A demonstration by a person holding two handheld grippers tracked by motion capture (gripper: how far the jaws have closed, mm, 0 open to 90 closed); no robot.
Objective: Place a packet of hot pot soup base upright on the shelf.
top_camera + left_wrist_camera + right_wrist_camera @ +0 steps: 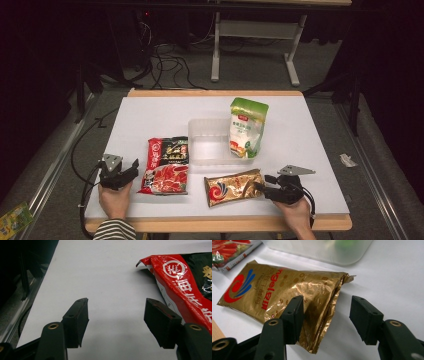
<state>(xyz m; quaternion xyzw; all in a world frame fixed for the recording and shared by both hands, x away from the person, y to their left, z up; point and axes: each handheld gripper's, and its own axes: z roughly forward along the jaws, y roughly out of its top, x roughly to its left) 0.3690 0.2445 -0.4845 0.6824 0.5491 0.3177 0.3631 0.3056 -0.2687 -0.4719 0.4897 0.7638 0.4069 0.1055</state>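
A gold foil packet [232, 186] lies flat near the table's front edge. My right gripper [264, 184] is open at its right end. In the right gripper view the gold foil packet's [274, 287] crinkled end lies in the gap of my right gripper [327, 298], with the left jaw over the foil. A red and black packet [165, 165] lies flat left of centre. My left gripper [134, 168] is open just left of it, jaws around bare table. The left gripper [117, 301] has the red packet [180, 282] beside its right jaw.
A clear plastic container [212, 142] sits mid-table, and a green and white pouch [247, 127] stands at its right end. The white table top [150, 115] has bare room at the back left and far right. Cables trail off the left edge.
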